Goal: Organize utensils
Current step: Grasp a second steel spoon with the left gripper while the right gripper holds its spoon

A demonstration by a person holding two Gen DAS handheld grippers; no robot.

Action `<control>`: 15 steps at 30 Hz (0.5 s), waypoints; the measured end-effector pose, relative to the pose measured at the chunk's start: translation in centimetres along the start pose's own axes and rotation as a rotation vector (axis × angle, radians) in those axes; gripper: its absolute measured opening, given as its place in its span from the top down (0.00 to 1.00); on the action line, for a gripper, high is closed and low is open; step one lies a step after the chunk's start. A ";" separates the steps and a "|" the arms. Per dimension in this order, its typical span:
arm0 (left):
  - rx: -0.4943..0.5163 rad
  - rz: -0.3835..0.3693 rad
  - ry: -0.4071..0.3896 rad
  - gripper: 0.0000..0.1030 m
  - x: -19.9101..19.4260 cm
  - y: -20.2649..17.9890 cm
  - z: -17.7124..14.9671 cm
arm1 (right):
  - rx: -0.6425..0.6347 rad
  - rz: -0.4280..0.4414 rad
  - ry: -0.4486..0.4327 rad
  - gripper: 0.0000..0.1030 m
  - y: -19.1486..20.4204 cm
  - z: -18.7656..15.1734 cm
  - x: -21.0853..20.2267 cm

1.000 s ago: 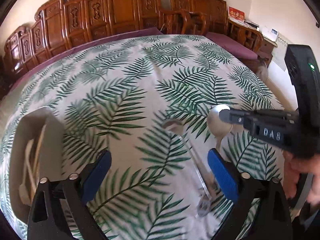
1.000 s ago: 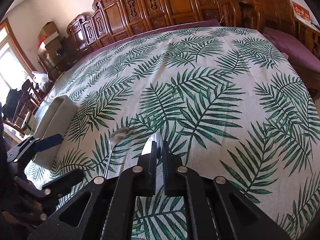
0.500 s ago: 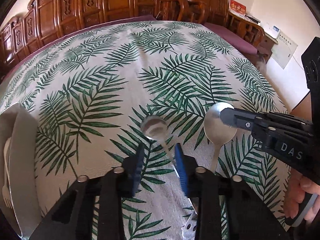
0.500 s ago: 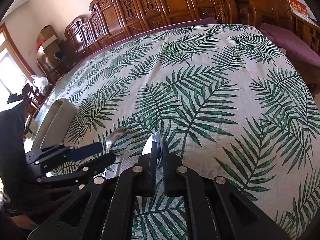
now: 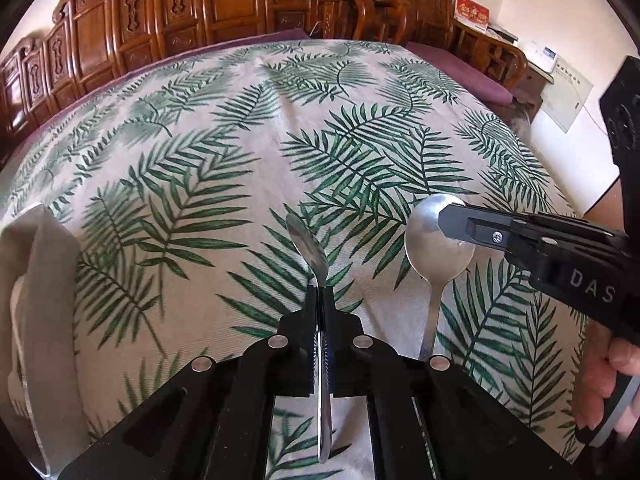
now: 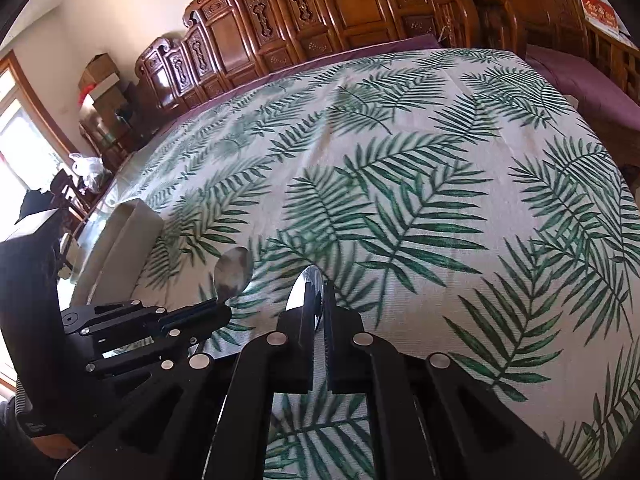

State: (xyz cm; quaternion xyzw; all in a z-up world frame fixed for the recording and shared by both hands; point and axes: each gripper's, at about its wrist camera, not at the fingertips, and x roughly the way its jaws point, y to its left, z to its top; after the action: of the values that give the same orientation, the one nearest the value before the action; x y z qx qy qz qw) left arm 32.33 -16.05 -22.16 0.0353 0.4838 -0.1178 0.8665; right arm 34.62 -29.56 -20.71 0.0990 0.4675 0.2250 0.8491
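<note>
Left claw (image 5: 320, 300) clamped tight on the neck of a small spoon (image 5: 308, 246), bowl poking forward over the leaf-print bench (image 5: 360, 120). Right claw (image 6: 318, 300) pinched shut on the bowl of a bigger spoon (image 5: 438, 244) just beside it, handle trailing back to the cloth. Grey tray (image 5: 44, 300) holding pale utensils at the left edge.

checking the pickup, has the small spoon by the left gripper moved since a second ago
Yes. The small spoon lay flat on the leaf-print tablecloth; now it is turned on edge, clamped in the left gripper, bowl pointing away.
</note>
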 end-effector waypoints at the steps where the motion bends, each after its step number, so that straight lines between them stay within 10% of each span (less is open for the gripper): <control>1: 0.007 0.004 -0.006 0.98 -0.4 0.2 0.0 | -0.008 0.002 0.000 0.96 0.4 0.1 0.0; 15: 0.008 0.044 -0.090 0.98 -7.1 5.0 -0.2 | -0.087 0.056 -0.074 0.97 5.6 0.2 -2.8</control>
State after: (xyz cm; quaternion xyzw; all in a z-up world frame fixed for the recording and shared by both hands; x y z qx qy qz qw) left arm 29.81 -9.99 -16.54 0.0440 0.4431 -0.1019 0.8896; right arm 31.85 -25.97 -16.41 0.0835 0.4228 0.2649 0.8626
